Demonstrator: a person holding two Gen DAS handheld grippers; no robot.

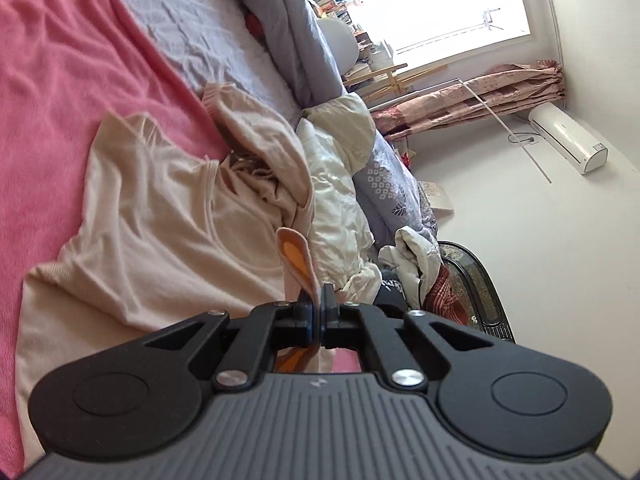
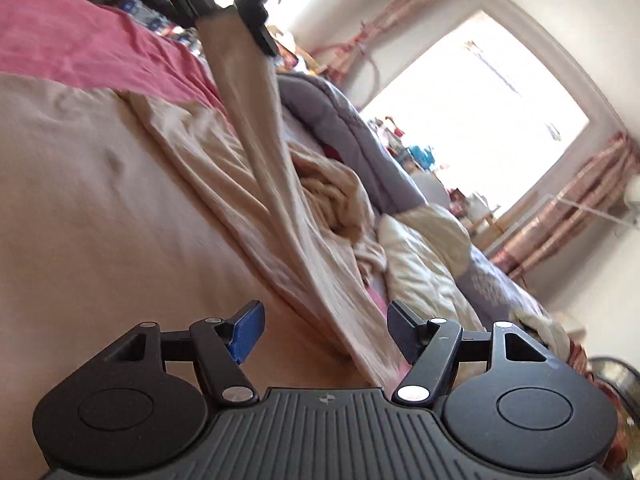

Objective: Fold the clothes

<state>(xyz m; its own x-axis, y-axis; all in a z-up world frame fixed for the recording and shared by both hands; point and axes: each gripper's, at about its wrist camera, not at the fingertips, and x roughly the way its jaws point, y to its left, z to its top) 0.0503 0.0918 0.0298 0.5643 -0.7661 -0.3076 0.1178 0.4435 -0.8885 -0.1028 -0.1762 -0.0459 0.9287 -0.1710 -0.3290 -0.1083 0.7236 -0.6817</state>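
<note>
Two tongs, left tongs pinching beige top, right tongs agape beside it

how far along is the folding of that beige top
Early. Done: the beige top lies partly spread on the pink blanket, though its far side is still bunched. In hand: the left hand-held gripper is shut on a strip of the top and lifts it; the right hand-held gripper stands open, holding nothing. Left: no finished fold shows yet.

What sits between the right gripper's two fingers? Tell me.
In the right wrist view, the right gripper is open; an edge of the beige garment, lifted taut by the left gripper, runs between its fingers, unpinched.
</note>
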